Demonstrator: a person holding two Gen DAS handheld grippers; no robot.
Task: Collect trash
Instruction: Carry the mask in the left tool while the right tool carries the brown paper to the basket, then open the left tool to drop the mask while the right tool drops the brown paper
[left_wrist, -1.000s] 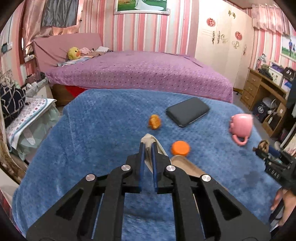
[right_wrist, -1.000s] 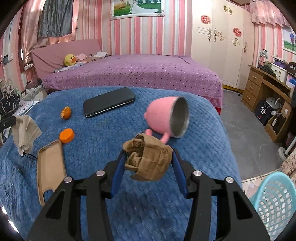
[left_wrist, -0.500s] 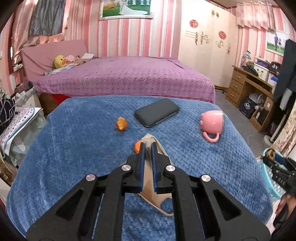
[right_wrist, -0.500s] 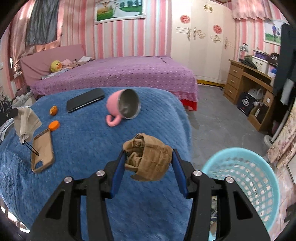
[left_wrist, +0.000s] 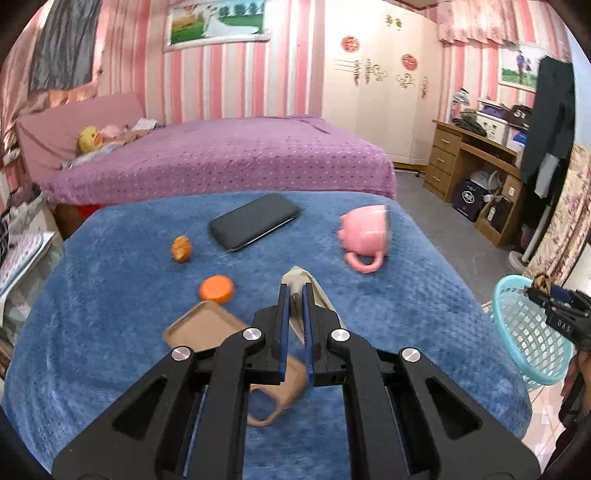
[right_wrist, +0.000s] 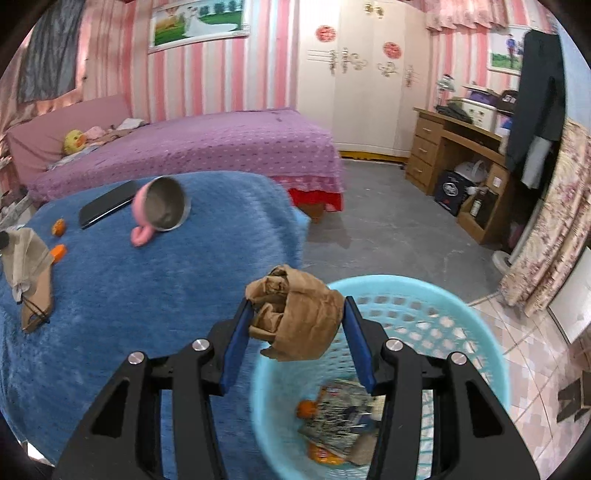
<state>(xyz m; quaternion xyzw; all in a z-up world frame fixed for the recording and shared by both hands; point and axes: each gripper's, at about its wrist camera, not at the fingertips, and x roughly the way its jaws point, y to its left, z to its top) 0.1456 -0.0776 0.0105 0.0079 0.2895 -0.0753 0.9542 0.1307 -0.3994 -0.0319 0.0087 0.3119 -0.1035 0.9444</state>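
My right gripper is shut on a crumpled brown paper ball and holds it above the near rim of the light blue trash basket, which holds wrappers and an orange scrap. My left gripper is shut on a beige crumpled tissue above the blue blanket. That tissue also shows in the right wrist view. The basket and my right gripper show at the right edge of the left wrist view.
On the blanket lie a pink mug on its side, a black phone, an orange cap, an orange peel piece and a tan phone case. A purple bed is behind; a wooden desk stands right.
My right gripper carried the paper ball to the right, off the blanket to above the basket. My left gripper with the tissue also shifted right over the blanket.
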